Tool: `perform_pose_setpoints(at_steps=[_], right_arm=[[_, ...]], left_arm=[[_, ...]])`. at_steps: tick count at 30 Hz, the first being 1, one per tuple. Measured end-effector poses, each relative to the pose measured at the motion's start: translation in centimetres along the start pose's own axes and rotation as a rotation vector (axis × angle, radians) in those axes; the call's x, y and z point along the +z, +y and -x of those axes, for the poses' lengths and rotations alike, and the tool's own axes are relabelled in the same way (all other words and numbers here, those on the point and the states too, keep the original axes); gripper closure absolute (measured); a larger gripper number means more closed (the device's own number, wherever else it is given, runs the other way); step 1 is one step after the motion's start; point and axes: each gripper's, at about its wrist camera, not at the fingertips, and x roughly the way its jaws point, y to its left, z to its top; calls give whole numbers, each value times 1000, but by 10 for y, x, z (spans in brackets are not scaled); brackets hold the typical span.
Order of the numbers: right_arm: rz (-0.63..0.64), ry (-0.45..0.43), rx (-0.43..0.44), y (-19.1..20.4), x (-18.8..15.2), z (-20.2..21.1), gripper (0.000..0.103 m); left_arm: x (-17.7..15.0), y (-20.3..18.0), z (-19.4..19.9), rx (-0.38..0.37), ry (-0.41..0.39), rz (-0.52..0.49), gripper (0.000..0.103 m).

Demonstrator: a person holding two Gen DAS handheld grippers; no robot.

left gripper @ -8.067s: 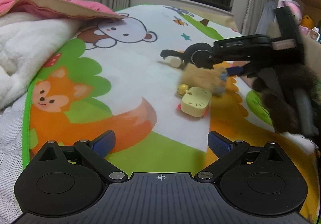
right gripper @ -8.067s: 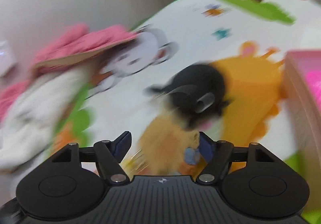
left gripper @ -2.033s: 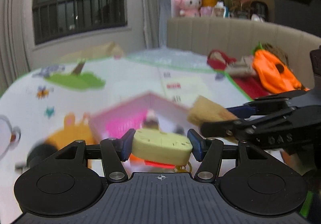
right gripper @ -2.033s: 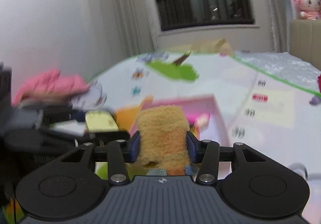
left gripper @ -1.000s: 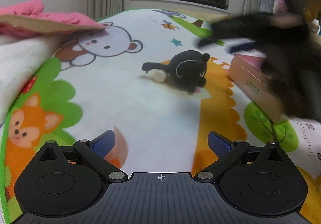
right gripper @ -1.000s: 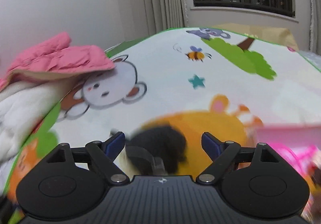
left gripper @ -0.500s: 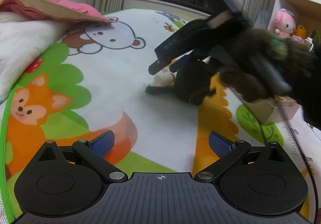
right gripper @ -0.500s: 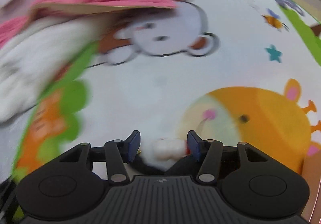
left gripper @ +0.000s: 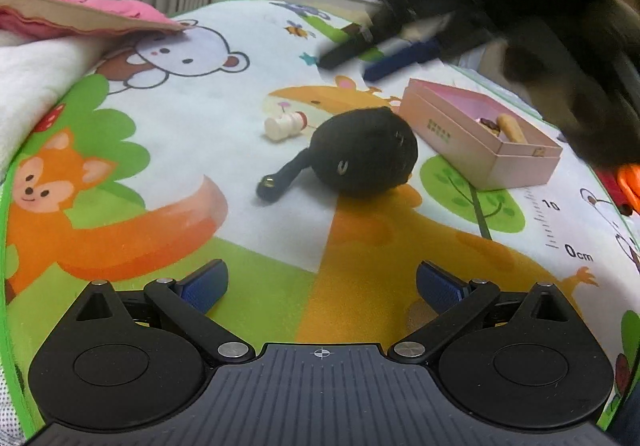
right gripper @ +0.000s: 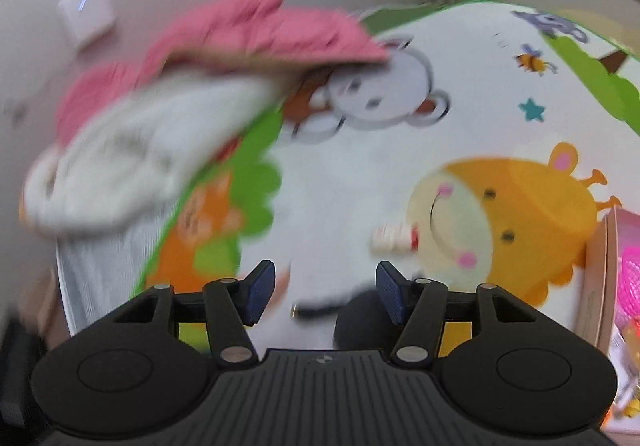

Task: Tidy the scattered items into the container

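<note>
My left gripper [left gripper: 320,282], jaws wide apart & empty, faces round black plush toy [left gripper: 364,154] dead ahead, tail toward me; right gripper [right gripper: 322,288] opening, nothing between.

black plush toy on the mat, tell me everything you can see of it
The black plush is a rounded, fuzzy soft toy, lying on the play mat over the orange giraffe print. A thin dark limb or tail with a small shiny tip sticks out toward the lower left. A small pale mark shows on its front. It sits between the white bottle toy and the pink box, touching neither as far as can be seen. No tongs touch it.
</note>
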Motion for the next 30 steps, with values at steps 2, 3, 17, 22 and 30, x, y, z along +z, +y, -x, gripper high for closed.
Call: perform_pose_setpoints(at_steps=[2,3,17,22,30], right_arm=[[-6,8,-64,-6,17,-24,34],[-17,35,-94,-11,24,-43,31],[16,86,-177,-4,-10,-48,60],[-21,-26,-147,-4,-64,45,60],[-54,-61,-330,-12,-175,108,60]], left_arm=[[-1,2,3,-4,-6,3,0],[-1,3,5,-4,-8,6,0],[-7,9,9,0,4,27,0],[-7,-15,0,-9,34,-16,0],[3,-41,-16,18,66,-57,0]])
